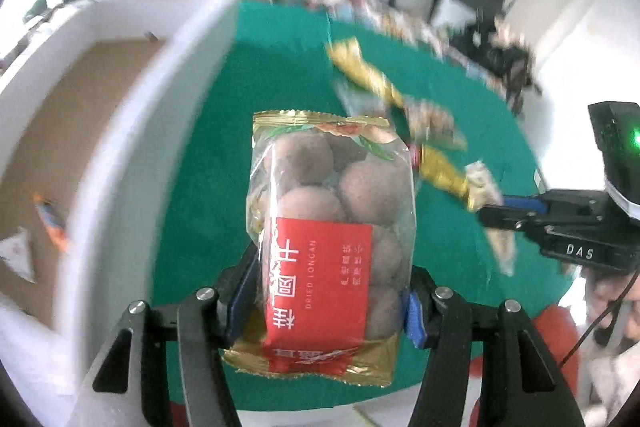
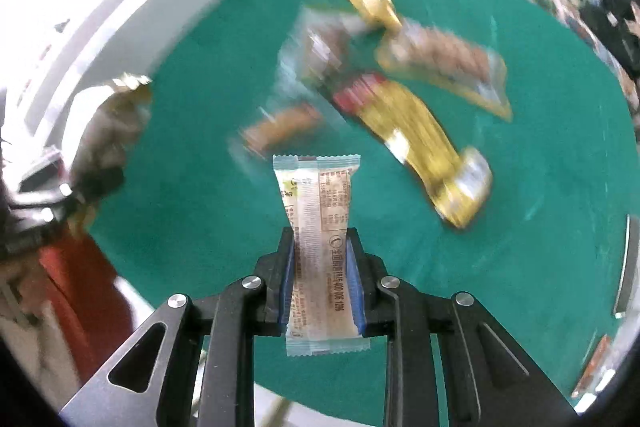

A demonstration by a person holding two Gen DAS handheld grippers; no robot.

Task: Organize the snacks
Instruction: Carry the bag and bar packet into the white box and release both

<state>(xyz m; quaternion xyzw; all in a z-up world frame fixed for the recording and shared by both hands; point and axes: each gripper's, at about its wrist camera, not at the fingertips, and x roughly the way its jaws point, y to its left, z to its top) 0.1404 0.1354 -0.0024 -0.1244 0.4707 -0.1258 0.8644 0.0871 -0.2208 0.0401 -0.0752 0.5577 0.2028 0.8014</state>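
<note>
My left gripper [image 1: 326, 303] is shut on a clear bag of dried longan [image 1: 328, 227] with a red label and gold ends, held above the green table cloth [image 1: 272, 75]. My right gripper [image 2: 320, 267] is shut on a slim pale snack bar wrapper [image 2: 318, 227], pinched at its lower half and lifted over the cloth. The right gripper also shows at the right edge of the left wrist view [image 1: 492, 215]. A blurred pile of gold and red snack packets [image 2: 404, 115] lies on the cloth beyond both grippers.
A white box with a brown cardboard floor [image 1: 96, 115] stands at the left, holding a small orange packet [image 1: 50, 223]. More snack packets line the far table edge [image 1: 384, 15]. A person's red sleeve [image 2: 76, 291] is at lower left.
</note>
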